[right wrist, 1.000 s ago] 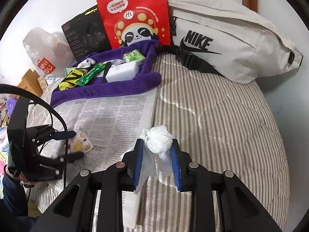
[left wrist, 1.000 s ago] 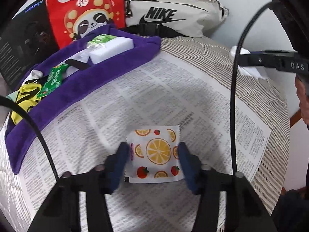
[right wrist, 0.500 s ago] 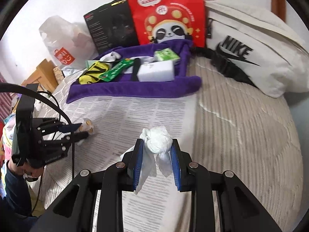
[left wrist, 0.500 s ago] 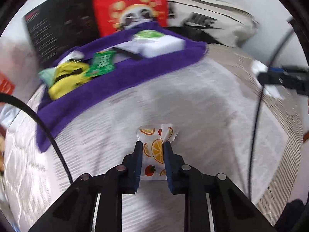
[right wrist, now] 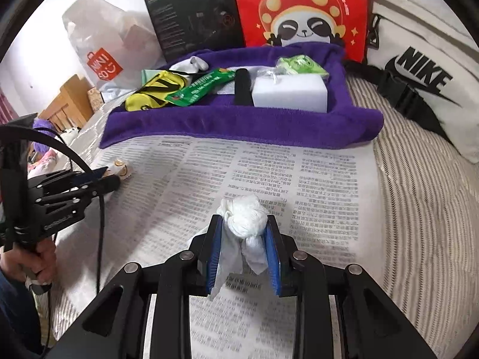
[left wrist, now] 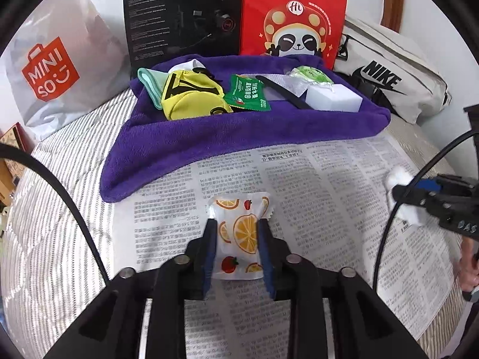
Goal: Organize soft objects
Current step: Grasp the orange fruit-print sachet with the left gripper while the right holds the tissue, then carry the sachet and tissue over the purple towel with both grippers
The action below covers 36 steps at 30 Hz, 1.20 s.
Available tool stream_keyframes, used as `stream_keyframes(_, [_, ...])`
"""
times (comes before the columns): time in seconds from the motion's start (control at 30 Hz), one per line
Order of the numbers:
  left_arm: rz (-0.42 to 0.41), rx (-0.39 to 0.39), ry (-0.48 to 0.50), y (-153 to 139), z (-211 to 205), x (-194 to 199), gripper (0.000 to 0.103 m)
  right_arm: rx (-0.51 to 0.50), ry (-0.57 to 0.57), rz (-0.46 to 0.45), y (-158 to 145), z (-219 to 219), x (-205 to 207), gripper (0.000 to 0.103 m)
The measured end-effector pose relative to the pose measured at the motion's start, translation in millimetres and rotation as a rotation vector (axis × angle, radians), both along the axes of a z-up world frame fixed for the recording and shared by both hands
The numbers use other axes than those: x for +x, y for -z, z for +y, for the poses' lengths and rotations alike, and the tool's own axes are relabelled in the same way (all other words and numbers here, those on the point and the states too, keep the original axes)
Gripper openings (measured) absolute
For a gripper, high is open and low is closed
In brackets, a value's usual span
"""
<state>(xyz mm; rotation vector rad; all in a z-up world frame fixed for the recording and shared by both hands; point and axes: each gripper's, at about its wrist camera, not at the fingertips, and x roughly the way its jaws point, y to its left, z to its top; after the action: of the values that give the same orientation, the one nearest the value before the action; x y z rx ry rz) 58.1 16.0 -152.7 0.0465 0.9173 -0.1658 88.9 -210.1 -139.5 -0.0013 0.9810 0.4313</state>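
My left gripper (left wrist: 236, 224) is shut on a white wet-wipe packet printed with orange slices (left wrist: 239, 233), held just above the newspaper (left wrist: 314, 185). My right gripper (right wrist: 243, 224) is shut on a crumpled white tissue wad (right wrist: 244, 218), also over the newspaper (right wrist: 209, 164). A purple towel (left wrist: 233, 140) lies beyond, holding a yellow pouch (left wrist: 188, 95), a green packet (left wrist: 248, 94), a white sponge block (left wrist: 332, 97) and a green-wrapped item (left wrist: 311, 74). The towel (right wrist: 239, 122) shows in the right wrist view too, ahead of the tissue.
A red panda bag (left wrist: 293, 15), a black box (left wrist: 182, 15) and a Miniso bag (left wrist: 51, 71) stand behind the towel. A white Nike waist bag (right wrist: 425, 77) lies at the right. Striped bedding (right wrist: 419, 209) surrounds the newspaper.
My left gripper closed on the orange-print packet and lifted it, swinging to face the towel. My right gripper, still holding the tissue, moved left from the bedding to over the newspaper.
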Motion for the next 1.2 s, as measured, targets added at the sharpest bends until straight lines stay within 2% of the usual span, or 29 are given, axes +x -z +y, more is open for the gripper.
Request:
stream_keyframes(0.07, [-0.011, -0.005, -0.005, 1.0, -1.3, 1.8, 0.033, 0.010, 0.007, -0.020, 1.7, -0.8, 0.4, 0.028])
stream_keyframes(0.23, [-0.031, 0.031, -0.014, 1.7, -6.6, 2.4, 0.035, 0.017, 0.006, -0.062, 4.5, -0.1, 0.5, 0.030])
stream_keyframes(0.4, [-0.028, 0.006, -0.017, 0.9, -2.6, 2.7, 0.036, 0.006, 0.013, -0.072, 5.3, 2.0, 2.1, 0.030])
stream_keyframes(0.67, [-0.027, 0.020, -0.015, 2.0, -6.1, 3.3, 0.038, -0.091, 0.007, -0.099, 5.6, 14.5, 0.6, 0.030])
stream_keyframes(0.83, [-0.025, 0.018, -0.017, 2.7, -6.2, 4.3, 0.040, -0.083, 0.008, -0.095, 5.6, 12.8, 1.1, 0.030])
stream_keyframes(1.07, [-0.025, 0.010, -0.016, 3.0, -5.3, 5.7, 0.039, -0.060, 0.009, -0.089, 5.7, 10.0, 1.5, 0.030])
stream_keyframes(1.2, [-0.022, 0.005, -0.007, 2.0, -5.3, 6.7, 0.033, -0.070, 0.012, -0.071, 3.3, 11.8, 3.2, 0.029])
